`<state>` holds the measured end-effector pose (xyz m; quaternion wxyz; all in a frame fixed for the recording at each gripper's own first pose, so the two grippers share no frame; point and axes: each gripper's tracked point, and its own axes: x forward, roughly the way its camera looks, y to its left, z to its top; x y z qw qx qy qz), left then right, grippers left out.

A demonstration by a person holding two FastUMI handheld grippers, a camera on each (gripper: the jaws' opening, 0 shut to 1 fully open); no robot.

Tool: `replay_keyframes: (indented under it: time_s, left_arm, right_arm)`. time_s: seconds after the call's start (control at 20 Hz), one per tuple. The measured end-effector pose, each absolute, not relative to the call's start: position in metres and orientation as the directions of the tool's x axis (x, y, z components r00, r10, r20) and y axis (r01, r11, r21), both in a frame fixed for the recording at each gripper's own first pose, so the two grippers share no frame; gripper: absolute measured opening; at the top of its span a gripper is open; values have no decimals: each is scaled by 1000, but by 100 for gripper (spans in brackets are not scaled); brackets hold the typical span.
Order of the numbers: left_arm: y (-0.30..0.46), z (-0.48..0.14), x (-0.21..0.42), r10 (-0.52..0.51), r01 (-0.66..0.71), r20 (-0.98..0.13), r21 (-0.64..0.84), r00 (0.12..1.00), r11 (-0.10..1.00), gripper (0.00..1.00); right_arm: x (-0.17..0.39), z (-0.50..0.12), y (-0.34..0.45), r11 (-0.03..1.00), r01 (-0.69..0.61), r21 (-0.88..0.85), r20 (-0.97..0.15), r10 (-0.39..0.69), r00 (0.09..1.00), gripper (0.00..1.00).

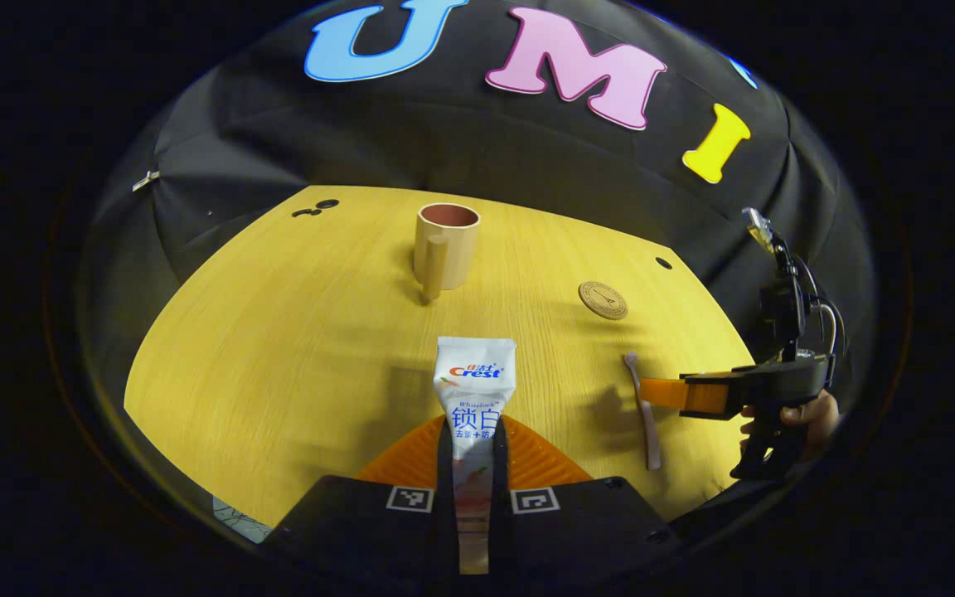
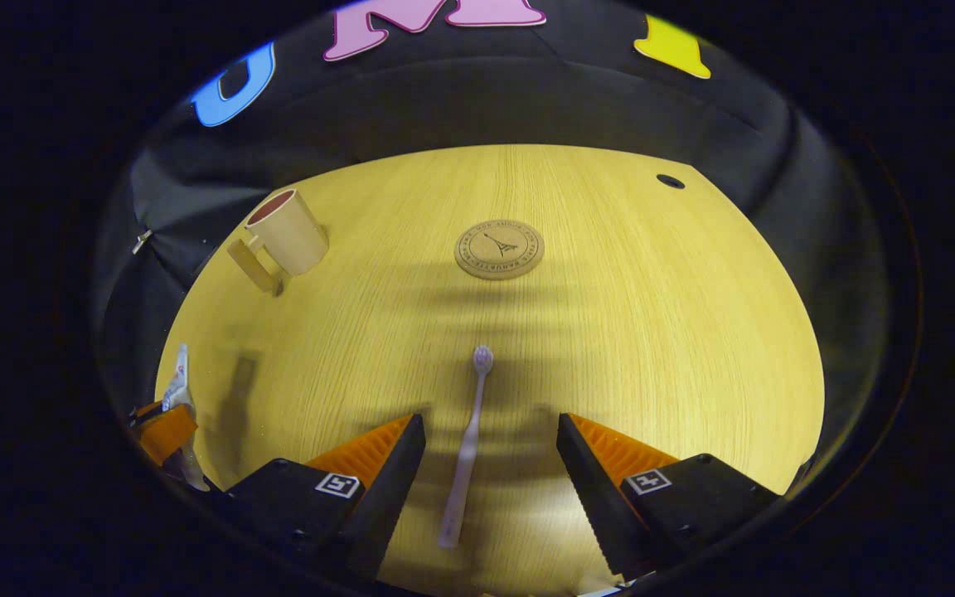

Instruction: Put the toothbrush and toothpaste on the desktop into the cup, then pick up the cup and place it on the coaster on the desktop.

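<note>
I count one toothpaste tube [image 1: 475,383], one toothbrush [image 2: 467,448], one handled cup [image 1: 445,246], one round coaster [image 2: 499,249], and two grippers, left [image 1: 472,464] and right [image 2: 490,456].

desktop [image 2: 652,332] bare around coaster [image 2: 499,249] | cup [image 2: 287,232] mouth unobstructed, standing well apart

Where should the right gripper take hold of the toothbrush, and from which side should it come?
Probably at the middle of the handle. The toothbrush lies flat on the desktop, its head pointing toward the coaster. The right gripper is open, with one of its fingers on each side of the thin handle, so it seems best to come straight down from above and close across it.
</note>
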<state>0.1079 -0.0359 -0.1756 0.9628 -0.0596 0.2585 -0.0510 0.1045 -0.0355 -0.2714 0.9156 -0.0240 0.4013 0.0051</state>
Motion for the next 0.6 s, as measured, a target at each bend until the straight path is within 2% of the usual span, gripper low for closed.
replay_keyframes:
  time_s: [0.3,0.45,0.5,0.55,0.6]
  left_arm:
    - [-10,-198,81,-103,26,-527,-151,844,988,19]
    - [-5,-202,72,-104,21,-533,-159,840,987,19]
    - [-5,-204,70,-106,23,-535,-160,838,987,19]
    - [-5,-204,68,-111,28,-536,-162,837,986,19]
    - [-7,-206,64,-124,37,-536,-170,835,985,19]
  right_arm:
    - [96,-292,-32,997,-16,-80,-766,-51,641,99]
    - [90,-296,-34,993,0,-115,-774,-90,627,94]
    - [90,-297,-32,993,3,-116,-776,-92,624,82]
    - [90,-296,-30,993,3,-118,-772,-94,628,76]
    - [89,-297,-29,993,5,-118,-774,-96,626,65]
